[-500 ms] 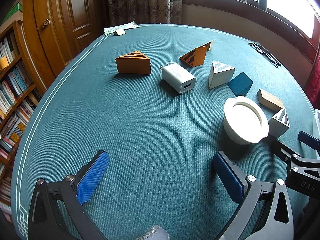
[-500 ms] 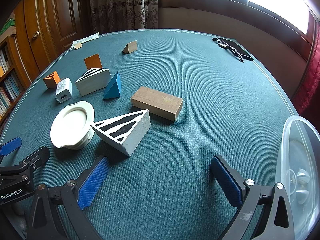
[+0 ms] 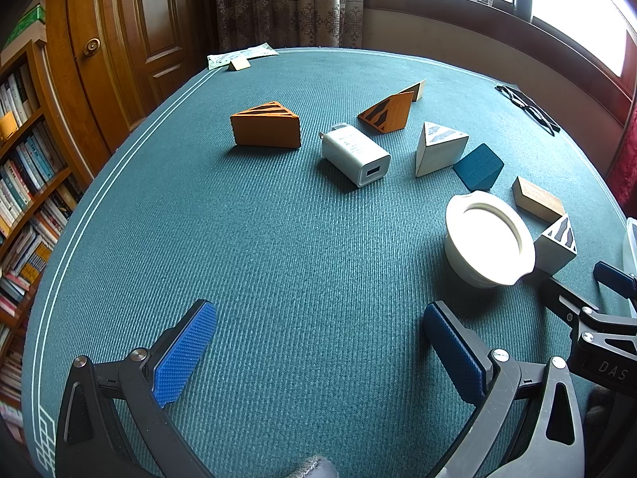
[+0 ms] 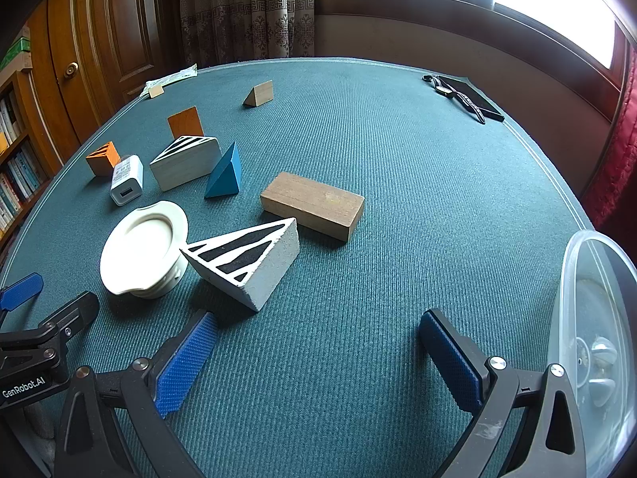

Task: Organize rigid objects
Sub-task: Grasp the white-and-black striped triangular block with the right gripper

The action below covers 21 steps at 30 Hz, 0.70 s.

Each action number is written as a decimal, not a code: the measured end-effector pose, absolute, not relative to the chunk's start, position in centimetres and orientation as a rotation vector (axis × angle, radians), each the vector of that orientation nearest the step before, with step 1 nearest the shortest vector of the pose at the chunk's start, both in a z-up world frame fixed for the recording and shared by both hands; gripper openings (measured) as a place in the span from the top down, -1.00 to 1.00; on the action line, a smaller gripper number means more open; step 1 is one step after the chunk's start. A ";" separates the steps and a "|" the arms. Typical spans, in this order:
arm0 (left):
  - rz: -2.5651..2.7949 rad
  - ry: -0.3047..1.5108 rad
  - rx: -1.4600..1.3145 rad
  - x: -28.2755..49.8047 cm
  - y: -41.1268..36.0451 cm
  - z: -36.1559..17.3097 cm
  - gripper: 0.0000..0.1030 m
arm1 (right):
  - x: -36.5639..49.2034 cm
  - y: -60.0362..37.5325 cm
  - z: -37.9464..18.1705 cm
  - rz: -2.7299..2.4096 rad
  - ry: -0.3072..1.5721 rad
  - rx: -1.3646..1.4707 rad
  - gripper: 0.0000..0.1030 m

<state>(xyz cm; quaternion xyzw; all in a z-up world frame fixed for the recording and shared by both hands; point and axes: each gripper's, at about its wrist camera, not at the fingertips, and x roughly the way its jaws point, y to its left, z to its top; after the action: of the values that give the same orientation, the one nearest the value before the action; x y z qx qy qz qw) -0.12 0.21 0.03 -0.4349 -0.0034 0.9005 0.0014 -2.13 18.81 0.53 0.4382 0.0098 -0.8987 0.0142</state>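
Green felt desk (image 4: 398, 159): nothing has moved since half a second ago. Left tool (image 3: 318, 346) and right tool (image 4: 314, 348) both released, empty, hovering. Striped grey wedge (image 4: 247, 259) sits just ahead of the right tool, touching the white dish (image 4: 143, 247). Sorting not started.

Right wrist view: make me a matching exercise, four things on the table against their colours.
Things:
1. charger
2. brick-shaped block
3. small plain wedge
4. striped wedge nearest the right gripper

Colours:
A. brown
B. blue
C. grey with black stripes
D. white

Pairs: 1-D, 2-A, 3-B, 4-C. The striped wedge lies beside the white dish.
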 end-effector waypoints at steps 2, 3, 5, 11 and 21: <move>2.826 -0.010 -1.365 -0.1 0.2 0.0 -1.00 | -2.1 18.8 0.5 -2.798 0.030 1.364 -1.00; 2.826 -0.010 -1.365 -0.1 0.2 0.0 -1.00 | -2.1 18.8 0.6 -2.798 0.031 1.364 -1.00; 2.826 -0.010 -1.365 -0.1 0.2 0.0 -1.00 | -2.1 18.8 0.5 -2.797 0.031 1.364 -1.00; 2.826 -0.011 -1.366 -0.1 0.2 0.0 -1.00 | -2.3 18.7 0.4 -2.752 0.069 1.347 -1.00; 2.820 -0.001 -1.363 0.4 0.3 0.0 -1.00 | -1.8 19.0 0.6 -2.705 0.106 1.351 -1.00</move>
<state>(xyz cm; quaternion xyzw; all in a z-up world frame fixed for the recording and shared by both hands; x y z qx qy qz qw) 0.37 0.33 0.00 -0.4352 -0.0003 0.9003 0.0045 -1.80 19.03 0.64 0.4457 0.0351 -0.8926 0.0580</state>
